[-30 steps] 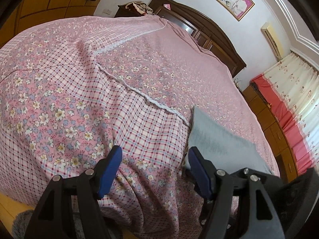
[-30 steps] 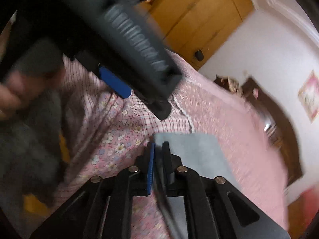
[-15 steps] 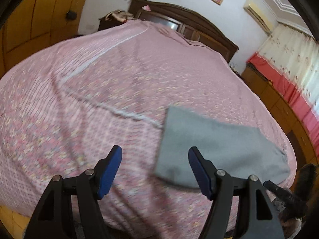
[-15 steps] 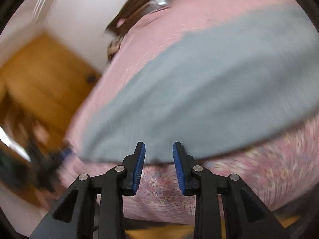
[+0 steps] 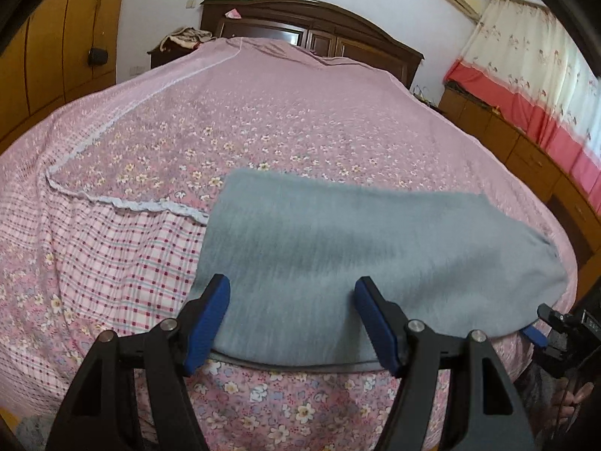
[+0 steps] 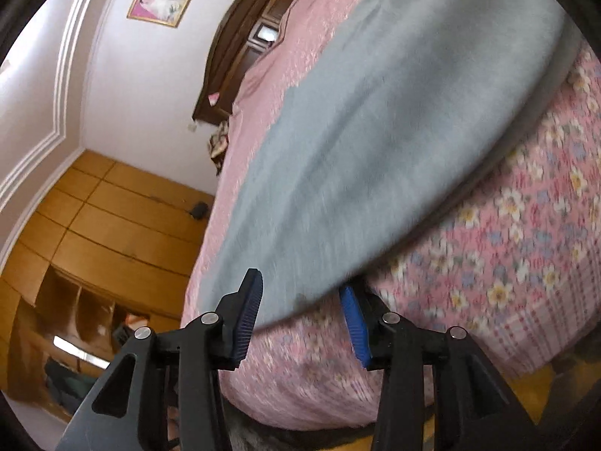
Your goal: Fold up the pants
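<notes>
1. Left gripper [image 5: 291, 319]: fingers spread wide over the pants' near edge, gripping nothing.
2. Right gripper [image 6: 302, 315]: fingers opening, the cloth edge loose between them.
3. Grey pants [image 5: 357, 248] lie flat near the bed's [image 5: 263, 112] foot edge.

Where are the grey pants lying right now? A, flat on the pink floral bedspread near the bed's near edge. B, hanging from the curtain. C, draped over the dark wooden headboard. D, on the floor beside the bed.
A: the grey pants lie spread flat on the pink floral bedspread, just beyond the near edge, in front of the left gripper.
</notes>
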The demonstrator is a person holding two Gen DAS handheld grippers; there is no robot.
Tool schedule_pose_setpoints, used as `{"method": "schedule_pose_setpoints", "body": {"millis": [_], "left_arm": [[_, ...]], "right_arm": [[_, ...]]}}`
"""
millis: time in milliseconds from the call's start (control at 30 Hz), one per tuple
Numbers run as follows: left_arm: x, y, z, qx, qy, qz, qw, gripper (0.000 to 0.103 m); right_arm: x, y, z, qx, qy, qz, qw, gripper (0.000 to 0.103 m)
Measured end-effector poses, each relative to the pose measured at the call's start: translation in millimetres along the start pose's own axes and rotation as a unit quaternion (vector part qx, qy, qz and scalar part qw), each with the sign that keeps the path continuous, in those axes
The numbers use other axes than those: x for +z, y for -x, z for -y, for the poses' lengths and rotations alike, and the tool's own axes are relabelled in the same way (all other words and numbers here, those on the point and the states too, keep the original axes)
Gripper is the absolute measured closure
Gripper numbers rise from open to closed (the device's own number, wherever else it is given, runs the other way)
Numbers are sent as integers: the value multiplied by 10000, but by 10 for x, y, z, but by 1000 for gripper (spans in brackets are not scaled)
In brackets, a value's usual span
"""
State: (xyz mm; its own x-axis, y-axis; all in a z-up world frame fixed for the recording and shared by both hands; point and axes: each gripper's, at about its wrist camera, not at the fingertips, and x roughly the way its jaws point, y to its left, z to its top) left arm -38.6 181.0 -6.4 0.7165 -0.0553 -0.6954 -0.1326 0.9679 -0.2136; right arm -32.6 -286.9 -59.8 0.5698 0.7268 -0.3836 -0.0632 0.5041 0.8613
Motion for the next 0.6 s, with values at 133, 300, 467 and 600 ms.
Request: {"method": "schedule_pose_setpoints", "body": {"millis": [133, 300, 467, 600], "left_arm": [[-22, -36, 38, 106, -91, -31, 9999, 30], [-44, -83, 122, 336, -288, -36, 9990, 30], [-53, -138, 166, 414, -340, -84, 9985, 30], [-66, -163, 167, 453, -389, -126, 9981, 31]], "right_arm": [[101, -84, 22, -198, 26, 56, 9998, 88], [126, 47, 13, -259, 234, 101, 9993, 95], [-11, 134, -246, -600, 860, 416, 9936, 96], [-25, 135, -263, -655, 858, 443, 9932, 96]]}}
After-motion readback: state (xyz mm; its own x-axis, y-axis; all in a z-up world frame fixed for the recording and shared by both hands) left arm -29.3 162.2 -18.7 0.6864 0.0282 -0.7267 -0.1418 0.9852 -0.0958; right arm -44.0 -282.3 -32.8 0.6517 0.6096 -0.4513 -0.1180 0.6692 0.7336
